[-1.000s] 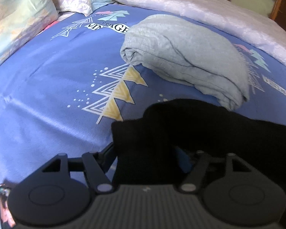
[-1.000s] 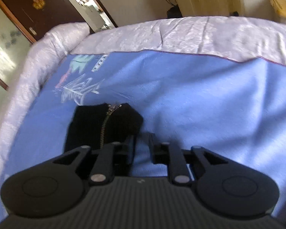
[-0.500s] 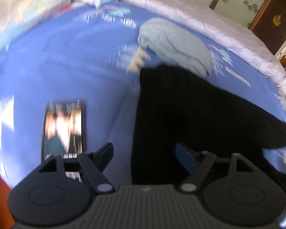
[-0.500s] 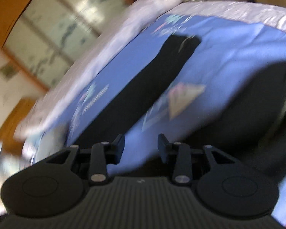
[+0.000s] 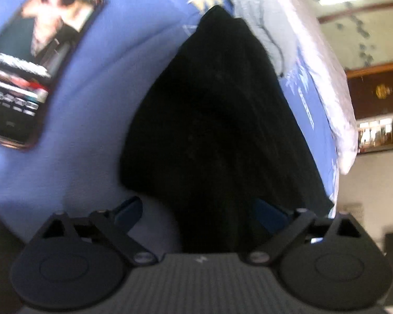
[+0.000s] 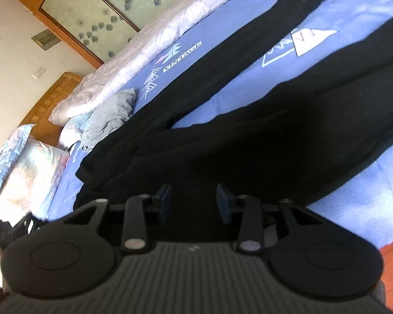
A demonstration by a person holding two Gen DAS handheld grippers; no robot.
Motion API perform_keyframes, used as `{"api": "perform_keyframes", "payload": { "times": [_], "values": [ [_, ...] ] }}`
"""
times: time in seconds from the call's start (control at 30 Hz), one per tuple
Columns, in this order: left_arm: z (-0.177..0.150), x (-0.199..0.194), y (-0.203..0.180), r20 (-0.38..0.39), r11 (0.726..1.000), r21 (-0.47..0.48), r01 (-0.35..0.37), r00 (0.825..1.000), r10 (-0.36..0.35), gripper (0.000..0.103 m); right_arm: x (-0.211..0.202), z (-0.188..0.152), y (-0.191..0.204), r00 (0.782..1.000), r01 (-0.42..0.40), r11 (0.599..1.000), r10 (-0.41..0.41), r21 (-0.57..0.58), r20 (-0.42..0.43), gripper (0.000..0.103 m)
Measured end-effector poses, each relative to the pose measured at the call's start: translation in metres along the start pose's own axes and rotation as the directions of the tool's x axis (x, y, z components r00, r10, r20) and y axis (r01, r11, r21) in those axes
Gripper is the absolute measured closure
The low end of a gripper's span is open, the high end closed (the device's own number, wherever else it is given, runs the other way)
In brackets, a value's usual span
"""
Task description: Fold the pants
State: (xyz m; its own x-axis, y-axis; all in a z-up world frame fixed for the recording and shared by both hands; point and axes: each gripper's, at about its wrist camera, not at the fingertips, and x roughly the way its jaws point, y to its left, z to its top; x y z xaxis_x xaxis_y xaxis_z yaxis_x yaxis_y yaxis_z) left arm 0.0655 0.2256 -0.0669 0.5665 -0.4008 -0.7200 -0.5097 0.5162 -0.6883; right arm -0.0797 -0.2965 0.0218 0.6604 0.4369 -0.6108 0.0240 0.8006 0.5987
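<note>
The pants (image 6: 249, 136) lay spread on the blue printed sheet (image 6: 340, 209), both black legs running away from the waist toward the far edge. A crumpled grey garment (image 6: 110, 115) lay touching the pants near the waist end. Beyond the grey garment stood a patterned pillow (image 6: 28, 172) and a wooden headboard (image 6: 52, 99). A pale quilted cover (image 6: 157, 31) ran along the far side of the pants, with a mirrored wardrobe (image 6: 112, 7) behind it. In the left wrist view a phone (image 5: 36, 60) with a lit screen lay flat on the sheet, well apart from the pants (image 5: 217, 120).

The left gripper (image 5: 199, 209) was spread wide, its jaws having just been opening. The pants' edge lay between the blue pads (image 5: 129, 209), with neither pad pressing on it. One second before, this gripper had clamped the black cloth, and the phone had been out of frame. The right gripper (image 6: 194, 204) stood part open above the black cloth, gripping nothing. Earlier it had faced the zipped hem end.

The pants fabric was matte, dark and softly creased. The sheet carried triangle motifs. The gripper bodies were ribbed black plastic.
</note>
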Motion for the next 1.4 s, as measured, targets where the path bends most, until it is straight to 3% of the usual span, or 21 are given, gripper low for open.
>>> {"api": "perform_keyframes", "payload": {
  "times": [0.03,0.07,0.1,0.13,0.2,0.33,0.43,0.53,0.73,0.8,0.87,0.93,1.03,1.1,1.13,1.2,1.4],
  "values": [
    [0.003,0.005,-0.004,0.014,1.0,0.003,-0.014,1.0,0.014,0.012,-0.002,0.003,-0.004,1.0,0.011,1.0,-0.011,0.014,0.006,0.061],
    [0.004,0.005,-0.01,0.027,0.998,0.024,-0.049,0.998,0.049,0.044,-0.005,0.005,-0.01,1.0,0.023,0.999,-0.023,0.031,0.015,0.061],
    [0.004,0.006,-0.014,0.015,0.995,0.055,-0.085,0.996,0.084,0.095,-0.008,0.004,-0.017,0.999,0.04,0.998,-0.042,0.048,0.026,0.061],
    [0.003,0.007,-0.015,-0.025,0.99,0.076,-0.123,0.992,0.125,0.092,-0.012,0.005,-0.024,0.997,0.068,0.995,-0.071,0.068,0.04,0.061],
    [-0.009,-0.008,-0.007,0.002,0.985,0.066,-0.162,0.987,0.162,0.093,-0.027,0.004,-0.041,0.99,0.113,0.988,-0.121,0.107,0.074,0.061],
    [-0.024,-0.06,0.021,0.02,0.994,0.003,-0.112,0.993,0.112,0.093,-0.057,0.004,-0.079,0.971,0.144,0.962,-0.182,0.232,0.154,0.061],
    [-0.021,-0.062,0.03,0.02,0.991,-0.019,-0.13,0.991,0.131,0.092,-0.065,0.004,-0.108,0.956,0.148,0.925,-0.225,0.35,0.188,0.061],
    [-0.023,-0.051,0.03,0.015,0.988,-0.033,-0.148,0.989,0.149,0.091,-0.071,0.003,-0.125,0.927,0.155,0.879,-0.287,0.452,0.24,0.061],
    [-0.024,-0.04,0.016,0.029,0.983,-0.003,-0.183,0.983,0.183,0.077,-0.107,-0.004,-0.15,0.85,0.132,0.809,-0.39,0.573,0.354,0.061],
    [-0.023,-0.038,0.016,0.026,0.984,-0.012,-0.18,0.983,0.18,0.069,-0.111,-0.004,-0.156,0.843,0.126,0.796,-0.401,0.592,0.36,0.061],
    [-0.025,-0.039,0.017,0.025,0.984,-0.017,-0.177,0.984,0.178,0.064,-0.108,-0.001,-0.156,0.837,0.138,0.795,-0.413,0.591,0.359,0.061],
    [-0.03,-0.042,0.016,0.029,0.985,-0.008,-0.173,0.984,0.173,0.068,-0.104,0.004,-0.159,0.835,0.144,0.8,-0.414,0.582,0.363,0.061],
    [-0.031,-0.041,0.01,0.032,0.983,0.02,-0.183,0.983,0.182,0.091,-0.094,0.012,-0.171,0.834,0.164,0.795,-0.428,0.584,0.347,0.061],
    [-0.028,-0.041,0.007,0.033,0.983,0.02,-0.181,0.983,0.18,0.092,-0.09,0.018,-0.177,0.828,0.17,0.791,-0.438,0.588,0.35,0.062],
    [-0.027,-0.045,0.007,0.034,0.985,0.012,-0.173,0.984,0.172,0.092,-0.092,0.024,-0.182,0.828,0.168,0.791,-0.437,0.588,0.351,0.067],
    [-0.022,-0.052,0.006,0.039,0.989,-0.016,-0.145,0.989,0.146,0.093,-0.09,0.035,-0.185,0.851,0.148,0.804,-0.4,0.576,0.34,0.097],
    [0.002,-0.068,-0.01,0.095,0.996,-0.074,-0.045,0.994,0.052,0.093,-0.102,0.078,-0.158,0.811,0.062,0.87,-0.33,0.489,0.483,0.098]
  ]
}}
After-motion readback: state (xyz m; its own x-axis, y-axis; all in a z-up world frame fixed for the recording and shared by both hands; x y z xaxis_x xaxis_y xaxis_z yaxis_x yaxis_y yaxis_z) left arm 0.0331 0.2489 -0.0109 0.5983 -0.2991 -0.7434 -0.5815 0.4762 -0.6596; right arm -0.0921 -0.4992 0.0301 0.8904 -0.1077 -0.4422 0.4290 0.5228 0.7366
